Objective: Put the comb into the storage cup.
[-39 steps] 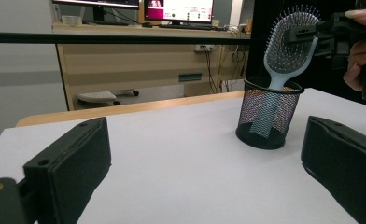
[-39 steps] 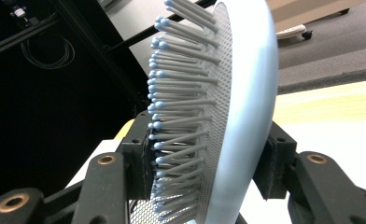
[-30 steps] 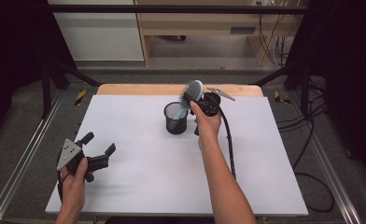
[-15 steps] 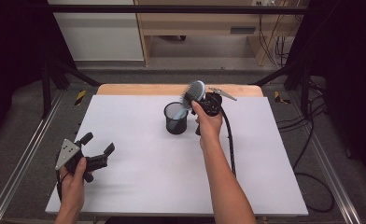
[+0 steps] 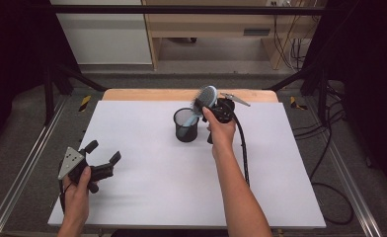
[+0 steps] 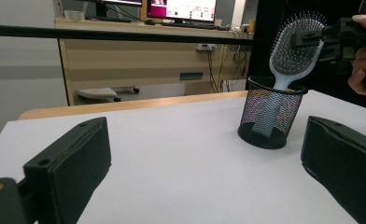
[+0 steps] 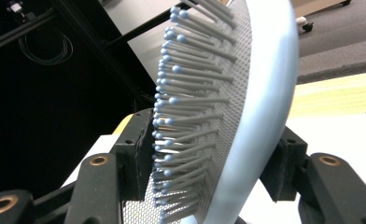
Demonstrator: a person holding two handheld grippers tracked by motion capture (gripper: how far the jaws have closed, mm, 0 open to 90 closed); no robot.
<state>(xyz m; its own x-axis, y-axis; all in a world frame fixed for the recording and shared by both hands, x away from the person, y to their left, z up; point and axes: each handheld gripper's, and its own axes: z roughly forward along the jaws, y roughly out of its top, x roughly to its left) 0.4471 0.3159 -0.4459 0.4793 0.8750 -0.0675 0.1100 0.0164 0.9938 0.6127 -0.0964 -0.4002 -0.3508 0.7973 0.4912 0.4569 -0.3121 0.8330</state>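
The right gripper [image 5: 212,102] is hovering over the far middle of the white bench [image 5: 147,197], forearm stretched forward, its fingers having just been opening around the head of the pale blue hairbrush [image 5: 205,98]; the bristles are brushing one pad while the back is looking free of the other. The brush's handle is standing in the black mesh cup [image 5: 186,125]. The left gripper [image 5: 101,159] is resting low at the bench's near left, fingers spread wide and holding nothing.

A white table [image 5: 280,173] carries a black mesh cup [image 5: 186,126].
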